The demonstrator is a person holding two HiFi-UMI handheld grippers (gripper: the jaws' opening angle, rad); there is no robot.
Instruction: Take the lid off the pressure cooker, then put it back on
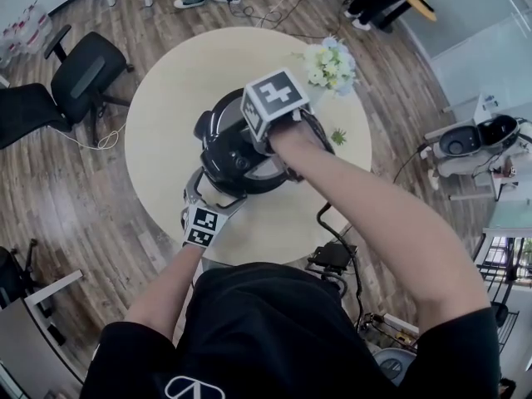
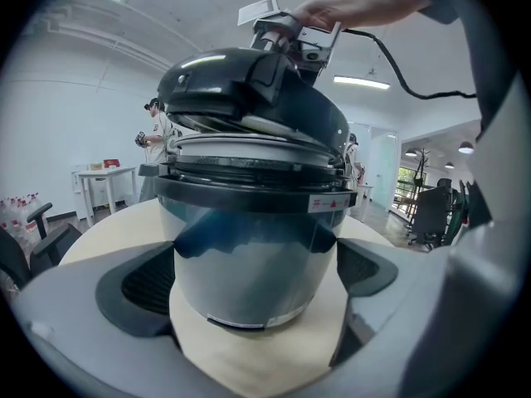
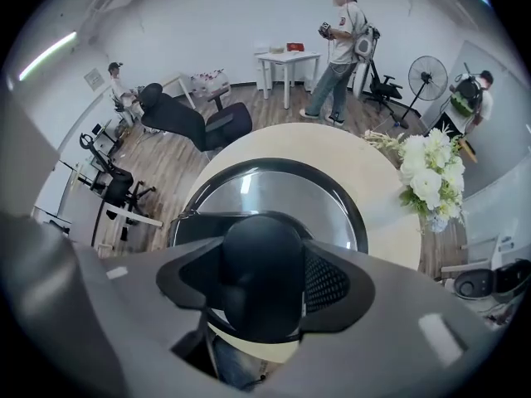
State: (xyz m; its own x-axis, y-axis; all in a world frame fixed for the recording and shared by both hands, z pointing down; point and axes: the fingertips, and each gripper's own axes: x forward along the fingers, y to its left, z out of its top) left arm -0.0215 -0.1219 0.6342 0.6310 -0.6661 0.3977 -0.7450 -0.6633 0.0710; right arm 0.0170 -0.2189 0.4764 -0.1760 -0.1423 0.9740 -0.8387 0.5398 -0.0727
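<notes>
The pressure cooker (image 1: 218,131) stands on a round beige table (image 1: 166,98). Its black domed lid (image 2: 249,89) is tilted, raised clear of the pot rim on the near side. My right gripper (image 3: 261,276) points down from above and is shut on the lid's black knob handle (image 3: 259,255); the left gripper view shows it on top of the lid (image 2: 286,36). My left gripper (image 2: 253,280) lies low at the table's near side, its pads pressed to both sides of the steel pot body (image 2: 249,255). In the head view the marker cube (image 1: 274,98) hides the right jaws.
A vase of white flowers (image 1: 331,63) stands on the far right of the table. Black office chairs (image 1: 79,77) are on the wooden floor at left. Another cooker (image 1: 474,140) sits off to the right. A person (image 3: 340,48) stands beyond the table.
</notes>
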